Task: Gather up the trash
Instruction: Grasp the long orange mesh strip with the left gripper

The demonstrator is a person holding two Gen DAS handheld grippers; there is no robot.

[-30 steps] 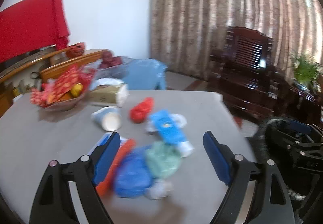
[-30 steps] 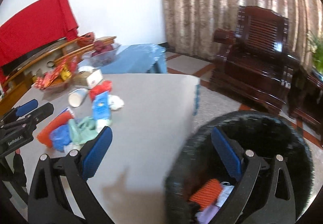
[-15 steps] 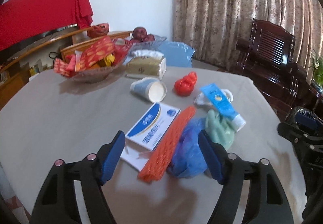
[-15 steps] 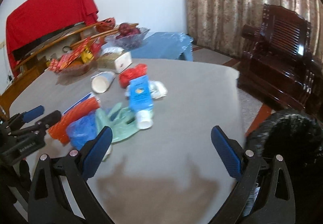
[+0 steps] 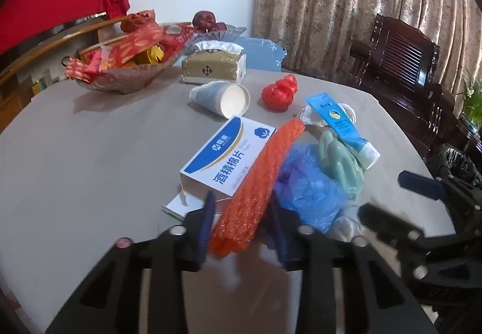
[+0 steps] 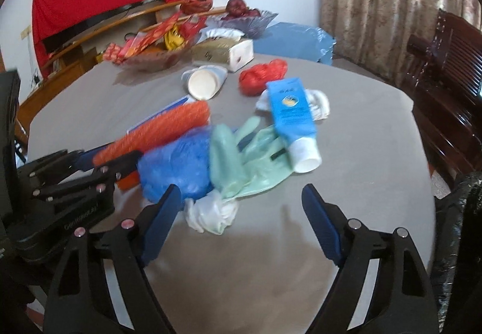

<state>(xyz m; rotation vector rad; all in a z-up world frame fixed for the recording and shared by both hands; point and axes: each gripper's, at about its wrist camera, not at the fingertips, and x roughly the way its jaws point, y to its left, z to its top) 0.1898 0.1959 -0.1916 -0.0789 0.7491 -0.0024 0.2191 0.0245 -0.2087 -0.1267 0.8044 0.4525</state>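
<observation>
A pile of trash lies on the grey table [image 5: 90, 159]: an orange foam net [image 5: 259, 171], a blue plastic bag [image 5: 307, 189], a green glove [image 5: 340, 165], a blue tube [image 5: 340, 126], a white-and-blue box [image 5: 229, 156], a paper cup [image 5: 223, 96] and a red crumpled bag [image 5: 280, 93]. My left gripper [image 5: 241, 213] is closing on the net's near end, its pads against both sides. My right gripper [image 6: 241, 213] is open and closing slowly. A white crumpled bag [image 6: 211, 210] lies between its fingers, untouched. Behind it are the glove [image 6: 250, 159] and tube [image 6: 292, 117].
A basket of red snack packs [image 5: 120, 63] and a gold tissue box [image 5: 214, 69] stand at the table's far side. A black-lined bin [image 6: 464, 213] sits off the right edge. Dark wooden chairs [image 5: 400, 63] and curtains stand beyond.
My left gripper came forward and down to the orange net and its jaws narrowed around it. My right gripper swung from over the bin to the pile, and its jaws narrowed a little.
</observation>
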